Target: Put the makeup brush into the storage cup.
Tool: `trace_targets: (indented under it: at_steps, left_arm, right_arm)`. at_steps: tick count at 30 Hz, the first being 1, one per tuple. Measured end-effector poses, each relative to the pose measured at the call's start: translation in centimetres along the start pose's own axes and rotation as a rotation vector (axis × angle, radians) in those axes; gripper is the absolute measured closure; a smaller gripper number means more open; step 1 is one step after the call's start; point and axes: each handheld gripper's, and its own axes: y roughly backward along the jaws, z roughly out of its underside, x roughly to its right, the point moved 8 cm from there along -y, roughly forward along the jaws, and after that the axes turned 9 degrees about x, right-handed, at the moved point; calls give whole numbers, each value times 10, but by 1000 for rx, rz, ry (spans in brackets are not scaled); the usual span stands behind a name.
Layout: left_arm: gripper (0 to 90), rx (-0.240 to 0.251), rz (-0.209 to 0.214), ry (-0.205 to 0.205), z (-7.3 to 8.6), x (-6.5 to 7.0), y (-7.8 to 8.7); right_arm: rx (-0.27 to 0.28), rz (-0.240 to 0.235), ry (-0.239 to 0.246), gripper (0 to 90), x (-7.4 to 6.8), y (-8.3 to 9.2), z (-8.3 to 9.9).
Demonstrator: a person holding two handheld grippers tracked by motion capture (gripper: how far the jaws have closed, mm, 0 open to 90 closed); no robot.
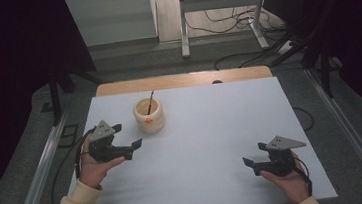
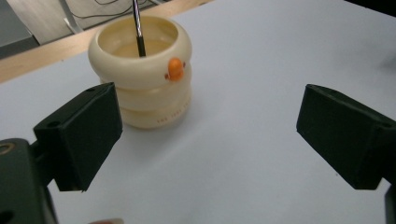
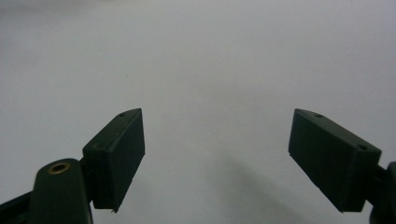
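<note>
Item: cream ringed duck-faced cup (image 2: pixel 141 70) holding a thin dark stick (image 2: pixel 137 28), at my spread-jawed left gripper (image 2: pixel 210 135)'s eleven o'clock; right gripper (image 3: pixel 217 154) likewise released, empty; risk, I judge: clipping the rim tips it.

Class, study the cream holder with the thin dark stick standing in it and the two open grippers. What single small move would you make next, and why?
Probably ease the left gripper forward toward the cream holder. Its jaws are already open and pointed that way, the holder lies just ahead of them, and the dark stick stands upright inside it. The right gripper is far off, over bare table.
</note>
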Motion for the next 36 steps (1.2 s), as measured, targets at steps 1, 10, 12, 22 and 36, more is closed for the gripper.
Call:
trace_targets:
  at_steps: [1, 10, 12, 22, 36]
  left_arm:
    - [71, -7, 0, -4, 4, 1, 0]
    - [75, -32, 1, -1, 32, 13, 14]
    - [78, -35, -2, 9, 40, 15, 17]
    - [78, -81, -24, 52, 73, 15, 25]
    - [82, -106, -33, 53, 81, 20, 25]
  right_arm:
    - [0, -1, 1, 188, 0, 0, 0]
    - [3, -3, 2, 188, 0, 2, 0]
    - [1, -4, 3, 187, 0, 2, 0]
    - [-8, -11, 13, 185, -1, 2, 2]
    - [-12, -8, 17, 183, 1, 0, 3]
